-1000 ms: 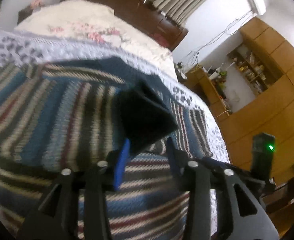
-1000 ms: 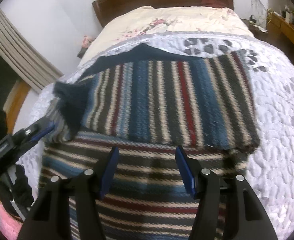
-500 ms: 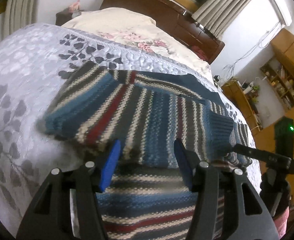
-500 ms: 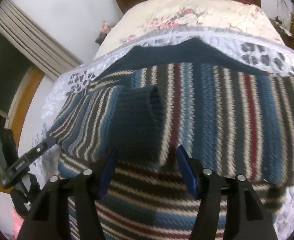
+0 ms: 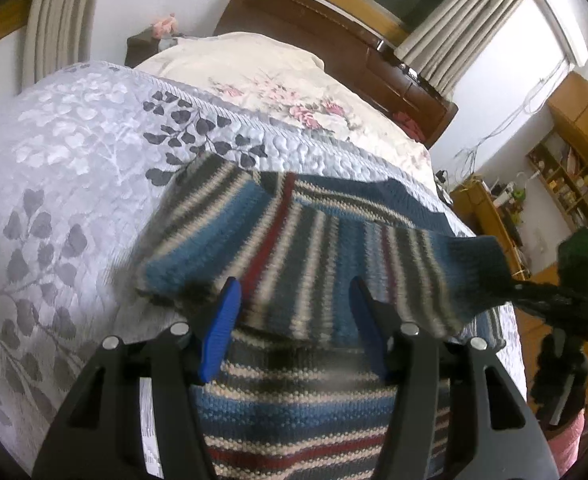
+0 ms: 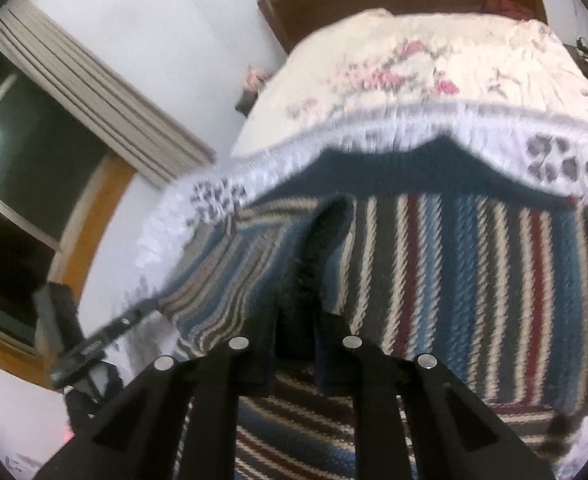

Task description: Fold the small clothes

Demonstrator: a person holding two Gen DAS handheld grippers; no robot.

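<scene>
A grey leaf-print quilt (image 5: 73,152) covers the wooden-headboard (image 5: 334,36) bed.

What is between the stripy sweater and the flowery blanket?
In the left wrist view, a strip of grey leafy quilt lies between the sweater and the flowery blanket.

Open left tongs (image 5: 294,316) over striped sweater (image 5: 314,264)

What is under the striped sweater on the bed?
The sweater lies on a grey leaf-print quilt, which shows all around it. One sleeve crosses over its body, pinched at the cuff by the right gripper. Whatever lies beneath the folded layers is covered.
</scene>
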